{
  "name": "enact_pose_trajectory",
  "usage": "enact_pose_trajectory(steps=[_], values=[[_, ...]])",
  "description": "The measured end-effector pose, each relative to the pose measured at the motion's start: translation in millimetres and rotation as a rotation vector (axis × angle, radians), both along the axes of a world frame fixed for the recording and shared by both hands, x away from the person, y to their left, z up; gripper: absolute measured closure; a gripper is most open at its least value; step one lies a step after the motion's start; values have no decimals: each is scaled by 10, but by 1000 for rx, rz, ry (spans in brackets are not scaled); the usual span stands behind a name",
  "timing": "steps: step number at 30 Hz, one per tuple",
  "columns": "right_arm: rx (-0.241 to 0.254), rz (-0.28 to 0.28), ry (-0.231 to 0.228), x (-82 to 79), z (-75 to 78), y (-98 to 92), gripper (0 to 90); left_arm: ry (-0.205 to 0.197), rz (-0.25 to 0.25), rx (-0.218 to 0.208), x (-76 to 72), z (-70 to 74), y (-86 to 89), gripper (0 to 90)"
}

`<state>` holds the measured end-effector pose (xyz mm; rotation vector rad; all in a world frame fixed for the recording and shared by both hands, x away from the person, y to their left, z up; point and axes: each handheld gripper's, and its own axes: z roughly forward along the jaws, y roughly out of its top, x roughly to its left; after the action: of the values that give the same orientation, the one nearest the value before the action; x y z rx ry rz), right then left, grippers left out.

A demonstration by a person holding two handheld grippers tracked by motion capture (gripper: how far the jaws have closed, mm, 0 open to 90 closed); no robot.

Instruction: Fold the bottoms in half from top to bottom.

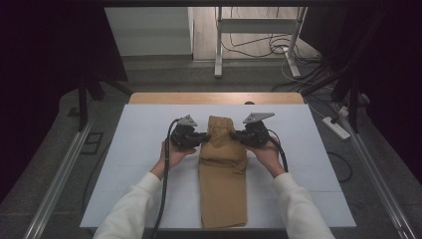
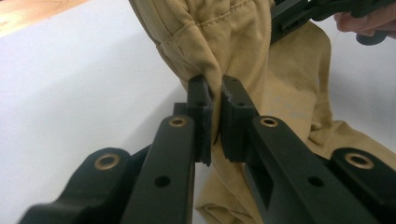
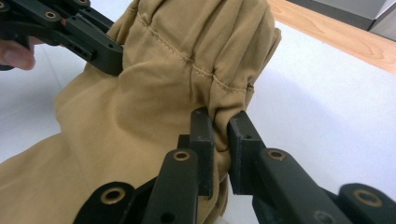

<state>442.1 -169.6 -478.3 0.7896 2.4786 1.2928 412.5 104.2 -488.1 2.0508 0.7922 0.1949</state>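
Item: tan trousers (image 1: 222, 169), folded lengthwise into one narrow strip, lying down the middle of the white table (image 1: 139, 149); near end at the table's front edge, far end raised off the surface.
Left claw (image 1: 205, 136): clenched on the far end's left edge, cloth pinched between its jaws, seen close in the left gripper view (image 2: 212, 116).
Right claw (image 1: 234, 135): clenched on the far end's right edge, a seamed fold between its jaws (image 3: 219, 140).
Done, as judged: lengthwise fold made; both far corners secured and lifted.
Left, as judged: carry the far end toward the near end; lay it flat; release; any further fold.
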Motion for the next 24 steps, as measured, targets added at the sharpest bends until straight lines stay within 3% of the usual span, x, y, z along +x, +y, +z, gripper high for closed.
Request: enact_pose_trajectory(steps=[12,24], values=[[13,28,11,-198,-45,-29,813,8,-19,0,-189,-50,9,832],[16,30,36,-226,-106,-45,809,20,-24,3,-214,-97,-4,832]])
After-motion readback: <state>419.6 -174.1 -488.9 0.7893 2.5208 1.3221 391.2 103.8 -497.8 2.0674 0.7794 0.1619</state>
